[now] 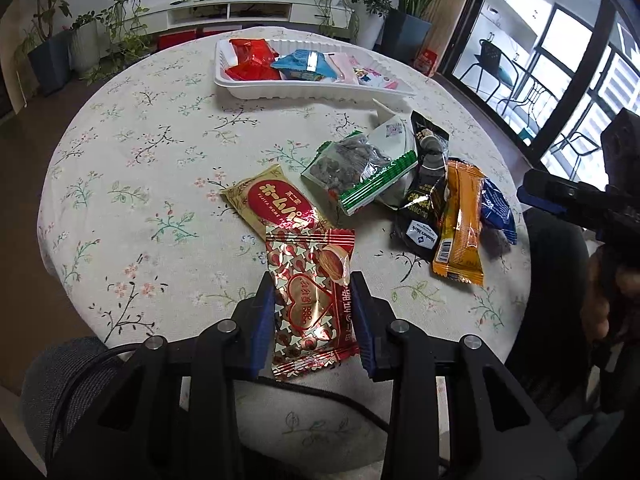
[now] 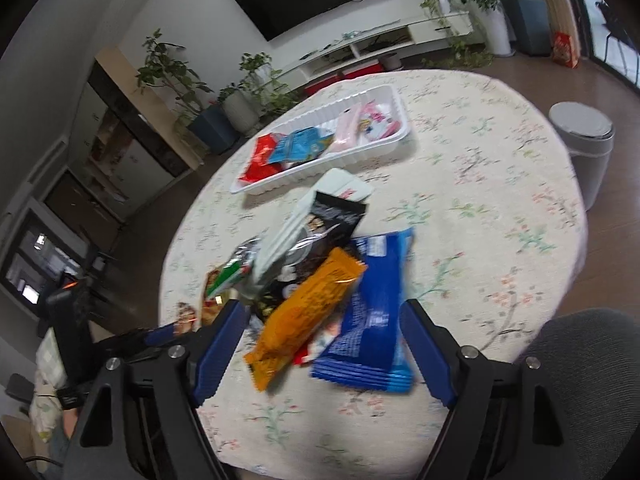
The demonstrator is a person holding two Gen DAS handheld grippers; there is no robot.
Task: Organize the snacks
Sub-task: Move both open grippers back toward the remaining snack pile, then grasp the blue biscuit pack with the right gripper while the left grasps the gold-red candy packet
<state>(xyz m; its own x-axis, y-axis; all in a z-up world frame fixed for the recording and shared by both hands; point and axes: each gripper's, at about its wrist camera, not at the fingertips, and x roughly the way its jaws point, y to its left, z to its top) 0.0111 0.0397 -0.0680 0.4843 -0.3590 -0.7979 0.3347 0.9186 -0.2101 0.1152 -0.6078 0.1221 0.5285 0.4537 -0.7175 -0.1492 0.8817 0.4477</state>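
2 grippers work the counter (image 1: 120, 200): left gripper (image 1: 314, 312) jaws clamped on the red foil snack (image 1: 310, 300), near edge; right gripper (image 2: 324, 344) jaws apart over the blue packet (image 2: 372, 312). Next, likely carry it to the far white tray (image 1: 312, 94).

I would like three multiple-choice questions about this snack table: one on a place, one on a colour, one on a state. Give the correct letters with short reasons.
1. Where is the white tray?
A. far side of the table
B. on the floor
C. under the orange packet

2. What colour is the packet between the right claw pads?
A. green
B. blue
C. pink

3. What is the left claw doing?
A. hanging empty
B. pressing the tray
C. gripping the red and gold packet

Answers: 1 A, the tray lies beyond the loose snacks. 2 B, the blue wrapper lies there. 3 C, both pads press its sides.
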